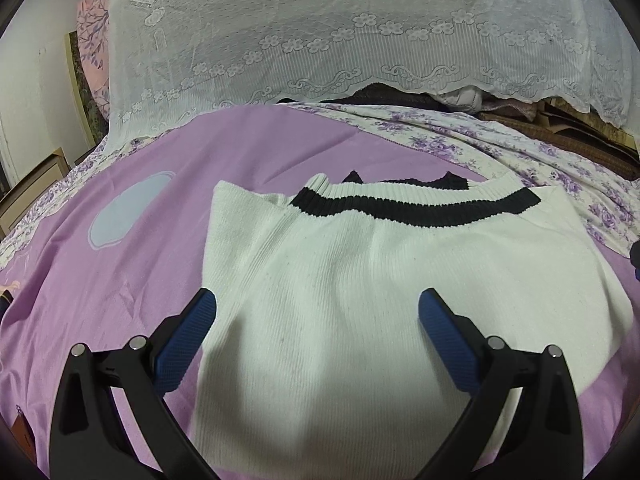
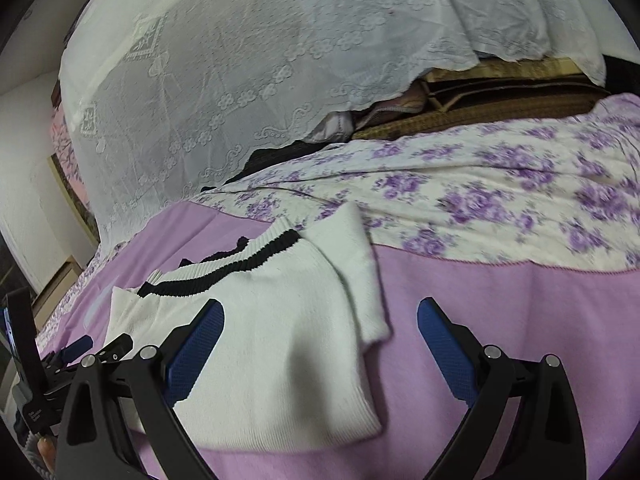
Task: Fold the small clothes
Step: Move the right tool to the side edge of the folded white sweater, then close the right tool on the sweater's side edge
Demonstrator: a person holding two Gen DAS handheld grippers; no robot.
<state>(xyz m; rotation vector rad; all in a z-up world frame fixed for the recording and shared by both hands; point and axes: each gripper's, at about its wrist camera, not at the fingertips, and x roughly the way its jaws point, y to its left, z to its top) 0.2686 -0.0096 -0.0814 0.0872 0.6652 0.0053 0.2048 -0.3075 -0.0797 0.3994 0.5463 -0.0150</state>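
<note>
A small white knit sweater [image 1: 360, 280] with a black stripe at its ribbed collar [image 1: 420, 210] lies flat on a pink bedsheet [image 1: 120, 272]. My left gripper [image 1: 318, 320] hovers over the sweater's body, open, with nothing between its blue pads. In the right wrist view the same sweater [image 2: 280, 340] lies left of centre, its short sleeve [image 2: 360, 272] spread out to the right. My right gripper [image 2: 320, 336] is open above the sweater's right edge; its left pad is over the knit and its right pad over bare sheet [image 2: 500, 300]. The left gripper's body [image 2: 80, 352] shows at the far left.
A purple-flowered quilt [image 2: 480, 192] lies bunched behind the sweater. A white lace cloth [image 1: 320, 40] drapes over piled things at the back. A pale blue patch [image 1: 128, 208] marks the sheet to the left. A wall and wooden furniture [image 1: 36, 184] stand at the far left.
</note>
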